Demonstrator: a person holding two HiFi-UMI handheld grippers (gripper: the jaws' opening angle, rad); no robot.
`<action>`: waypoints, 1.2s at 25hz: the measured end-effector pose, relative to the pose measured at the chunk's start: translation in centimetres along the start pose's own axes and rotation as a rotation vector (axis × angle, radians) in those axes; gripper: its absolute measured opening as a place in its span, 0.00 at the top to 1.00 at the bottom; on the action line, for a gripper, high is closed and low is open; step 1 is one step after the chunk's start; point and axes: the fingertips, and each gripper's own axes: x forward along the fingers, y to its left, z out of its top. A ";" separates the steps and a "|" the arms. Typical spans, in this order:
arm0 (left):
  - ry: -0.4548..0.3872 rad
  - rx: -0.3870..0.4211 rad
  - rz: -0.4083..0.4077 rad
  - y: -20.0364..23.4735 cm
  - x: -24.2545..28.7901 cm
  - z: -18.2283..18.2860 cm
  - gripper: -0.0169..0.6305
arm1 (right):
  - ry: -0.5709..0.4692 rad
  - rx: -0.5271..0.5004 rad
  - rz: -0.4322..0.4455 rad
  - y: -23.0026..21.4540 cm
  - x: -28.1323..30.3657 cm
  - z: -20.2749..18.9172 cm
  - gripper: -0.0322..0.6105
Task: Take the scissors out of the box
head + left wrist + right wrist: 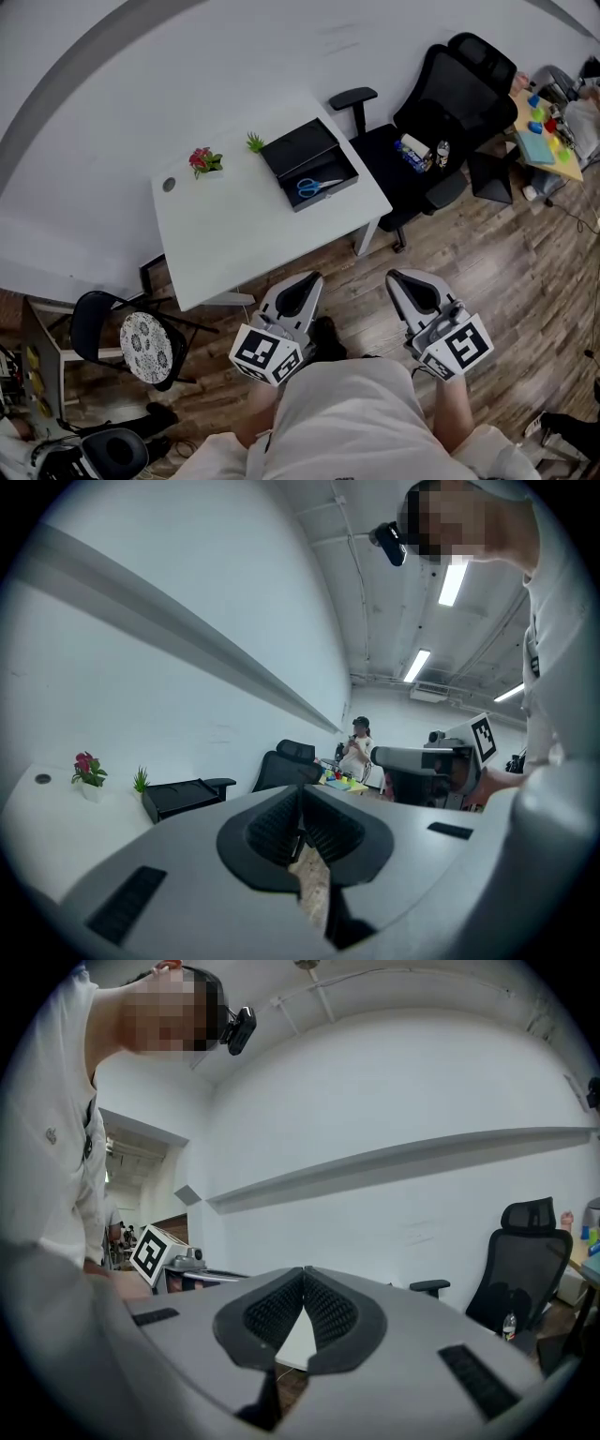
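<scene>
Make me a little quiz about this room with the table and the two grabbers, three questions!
1. True or false: the scissors lie inside the black box on the white table.
2. The left gripper and right gripper are: A both shut and empty; B both open; C holding the scissors.
3. What colour are the scissors' handles?
Key: 1 true; 2 A; 3 blue.

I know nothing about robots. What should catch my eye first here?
The left gripper and right gripper, each with a marker cube, are shut and empty above the floor, short of the white table. On its far right corner sits an open black box with blue-handled scissors inside.
</scene>
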 end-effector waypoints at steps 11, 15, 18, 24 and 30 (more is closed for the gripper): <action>0.007 0.020 -0.020 5.8 0.0 0.7 0.93 | 0.017 0.015 -0.026 -0.2 6.1 -0.3 0.80; 0.029 0.013 -0.019 7.6 0.2 -0.1 0.83 | 0.036 0.022 -0.025 0.2 7.7 -0.8 0.76; 0.040 -0.011 -0.025 8.1 0.2 -0.7 0.83 | 0.060 0.028 -0.021 0.5 8.3 -1.3 0.74; 0.060 -0.028 -0.033 8.7 0.7 -1.5 0.81 | 0.082 0.041 -0.019 0.2 8.9 -1.7 0.73; 0.075 -0.045 -0.002 9.8 1.8 -2.0 0.81 | 0.109 0.053 0.005 -1.4 10.1 -2.3 0.73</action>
